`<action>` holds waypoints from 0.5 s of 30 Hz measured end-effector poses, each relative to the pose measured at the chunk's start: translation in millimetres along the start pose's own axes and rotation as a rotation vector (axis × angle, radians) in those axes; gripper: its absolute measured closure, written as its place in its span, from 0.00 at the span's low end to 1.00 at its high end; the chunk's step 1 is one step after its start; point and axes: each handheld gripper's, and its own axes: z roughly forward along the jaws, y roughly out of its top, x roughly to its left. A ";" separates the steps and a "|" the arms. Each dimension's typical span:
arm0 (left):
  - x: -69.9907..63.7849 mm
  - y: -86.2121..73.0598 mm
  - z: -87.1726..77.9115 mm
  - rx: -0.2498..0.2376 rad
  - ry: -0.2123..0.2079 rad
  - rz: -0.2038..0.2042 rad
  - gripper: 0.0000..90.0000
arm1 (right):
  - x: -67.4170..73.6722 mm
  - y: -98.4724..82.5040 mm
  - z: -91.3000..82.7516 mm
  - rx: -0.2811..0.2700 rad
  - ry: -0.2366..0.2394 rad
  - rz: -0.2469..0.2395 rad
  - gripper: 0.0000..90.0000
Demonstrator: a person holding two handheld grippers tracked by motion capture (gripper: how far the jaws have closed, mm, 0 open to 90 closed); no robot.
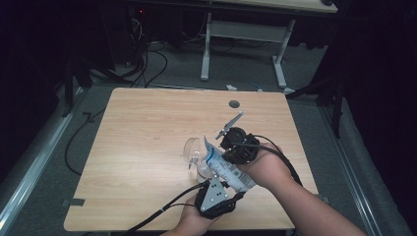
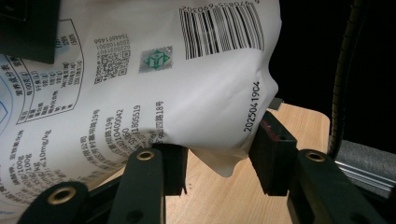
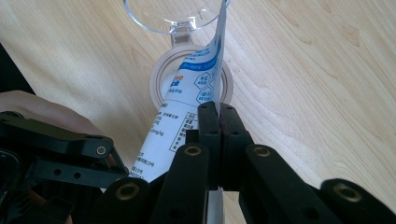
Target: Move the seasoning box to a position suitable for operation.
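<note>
A soft white pouch [image 1: 224,169], printed with a barcode and blue label text, is held above the near right part of the wooden table [image 1: 147,147], tilted with its upper end toward a clear glass jar [image 1: 196,158] whose hinged lid stands open. In the right gripper view, the top edge of the pouch hangs directly over the white-rimmed jar mouth [image 3: 161,74].

**Gripper state.** The right gripper [image 3: 218,119] is fully closed; its jaws are pressed flat on a thin edge of the pouch near the upper end. The left gripper [image 2: 217,161] is held at a middle width. In the left gripper view, the bulging lower corner of the pouch is seated between the jaws, and both pads appear to touch the film, so the corner is judged to be gripped lightly.

**Handling properties (judged).**
- The pouch is flexible film. It creases and bulges, so no stiffness is to be expected; an unsupported span sags.
- The contents appear loose and shift toward the lower end; the weight is judged to be moderate and carried mainly at the bottom corner.
- The film is smooth and probably slippery. A flat seam is held more securely than a filled bulge.
- The jar is rigid, fragile glass and is judged easy to tip if the pouch is dragged against it.

**Recommended hold.** The sealed edge is taken with closed jaws, and the filled bottom is supported from below.
</note>
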 end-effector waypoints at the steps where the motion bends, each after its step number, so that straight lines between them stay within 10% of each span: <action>1: 0.0 0.1 0.0 0.000 0.000 0.000 0.67 | 0.0 0.1 -0.3 0.002 -0.002 -0.001 1.00; 15: 0.4 0.8 -0.7 -0.002 0.000 0.003 0.67 | -0.1 1.0 -1.0 0.001 -0.001 -0.002 1.00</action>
